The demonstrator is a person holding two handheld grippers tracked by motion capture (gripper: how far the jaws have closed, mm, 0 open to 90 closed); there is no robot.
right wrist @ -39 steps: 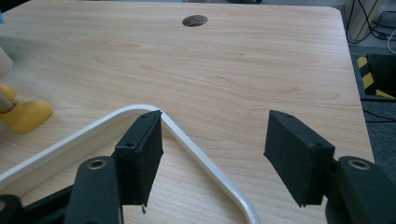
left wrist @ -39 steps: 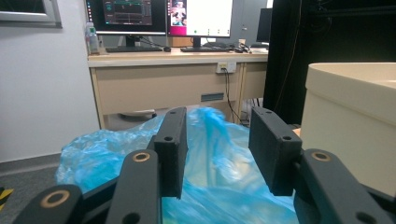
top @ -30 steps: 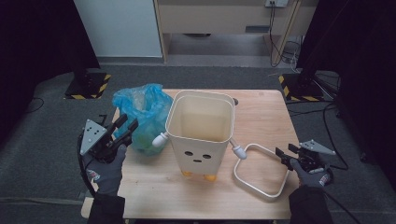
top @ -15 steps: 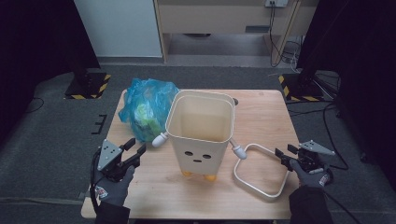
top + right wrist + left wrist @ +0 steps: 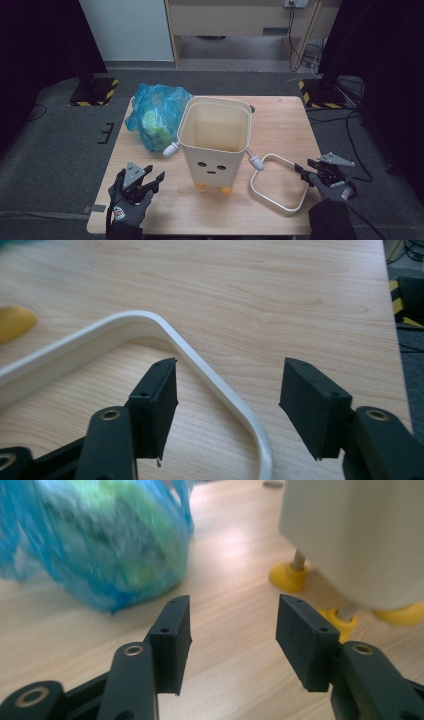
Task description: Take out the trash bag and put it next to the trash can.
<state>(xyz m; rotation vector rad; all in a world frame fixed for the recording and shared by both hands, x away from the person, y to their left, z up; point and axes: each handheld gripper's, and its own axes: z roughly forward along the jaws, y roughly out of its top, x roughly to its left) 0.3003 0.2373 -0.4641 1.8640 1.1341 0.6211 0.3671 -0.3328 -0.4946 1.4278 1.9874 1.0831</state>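
A cream bin (image 5: 215, 145) with a face, stubby arms and yellow feet (image 5: 287, 577) stands mid-table. Left of it and behind sits a knotted blue bag (image 5: 155, 117) with green contents. My left gripper (image 5: 154, 173) is open near the table's front left, apart from both; in the left gripper view the bag (image 5: 105, 545) and bin (image 5: 355, 535) lie beyond the empty left gripper (image 5: 232, 625). A white loop frame (image 5: 274, 156) lies flat to the right of the bin. My right gripper (image 5: 303, 167) is open at the loop's right side, and the loop's rail (image 5: 200, 360) runs between the jaws of the right gripper (image 5: 227, 390), untouched.
The wooden table (image 5: 280, 120) has bare board behind the loop and along the front edge. Dark floor surrounds it, with cables and black stands with hazard-striped bases (image 5: 95, 92) at the back corners. A yellow foot (image 5: 15, 322) shows at the left of the right gripper view.
My left gripper has drawn back from beside the bag to the table's front left, still open. The bag rests on the table. The right gripper has stayed put.
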